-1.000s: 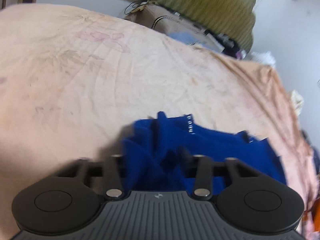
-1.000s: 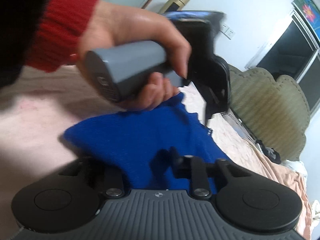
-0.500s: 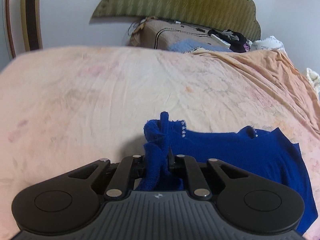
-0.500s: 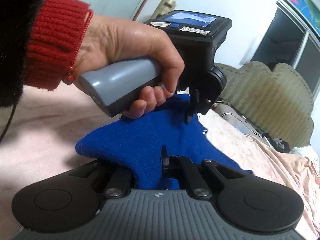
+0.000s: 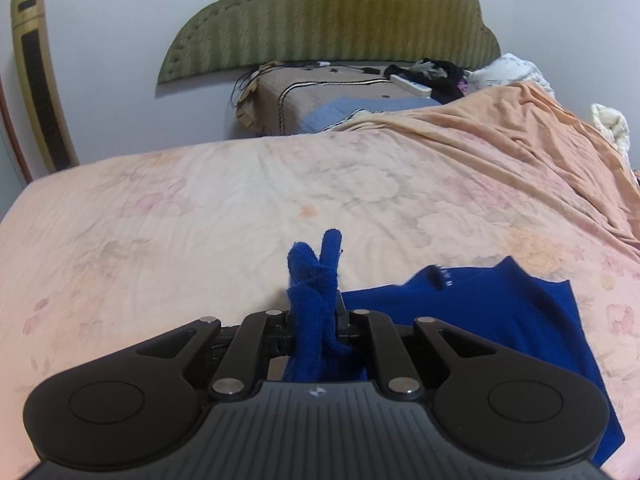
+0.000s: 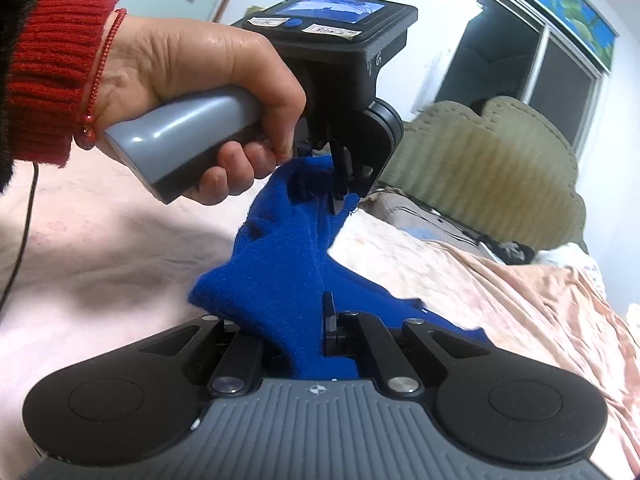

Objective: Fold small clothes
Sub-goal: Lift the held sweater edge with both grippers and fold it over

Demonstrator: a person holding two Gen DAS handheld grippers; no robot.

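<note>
Two handheld grippers lift a small blue knitted garment [image 5: 500,312] off a bed covered by a pale peach floral sheet [image 5: 200,220]. The left gripper [image 5: 320,316] is clamped on a bunched edge that sticks up past its fingers; the right gripper [image 6: 308,332] pinches another fold nearer the camera. The garment's far-right part lies on the sheet. The person's left hand [image 6: 208,92] grips the grey handle. Likely risk: the loose, stretchy knit slips from one pinch, or the bunched edge twists, spoiling a clean fold.
</note>
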